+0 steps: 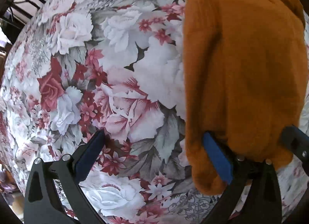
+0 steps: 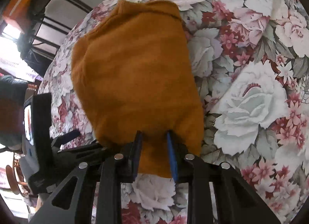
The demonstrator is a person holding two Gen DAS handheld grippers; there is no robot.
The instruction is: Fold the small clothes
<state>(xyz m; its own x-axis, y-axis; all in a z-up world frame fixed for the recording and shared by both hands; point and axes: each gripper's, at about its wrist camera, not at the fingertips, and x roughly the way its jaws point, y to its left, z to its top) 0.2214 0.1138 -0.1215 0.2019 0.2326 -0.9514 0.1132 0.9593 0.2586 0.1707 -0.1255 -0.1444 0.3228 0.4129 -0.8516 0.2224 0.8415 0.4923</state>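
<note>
An orange knit garment (image 1: 241, 69) lies folded on the floral cloth (image 1: 115, 69). In the left wrist view it fills the right side. My left gripper (image 1: 154, 138) is open; its right finger (image 1: 216, 154) touches the garment's near left edge, its left finger (image 1: 90, 150) is over bare cloth. In the right wrist view the garment (image 2: 135, 69) runs away from the camera. My right gripper (image 2: 154, 140) is shut on the garment's near edge, with fabric bunched between the blue pads (image 2: 171, 154).
The floral cloth (image 2: 251, 88) covers the whole surface. The other gripper's black body (image 2: 40, 127) shows at the left of the right wrist view. Dark metal bars (image 2: 54, 11) stand past the far edge.
</note>
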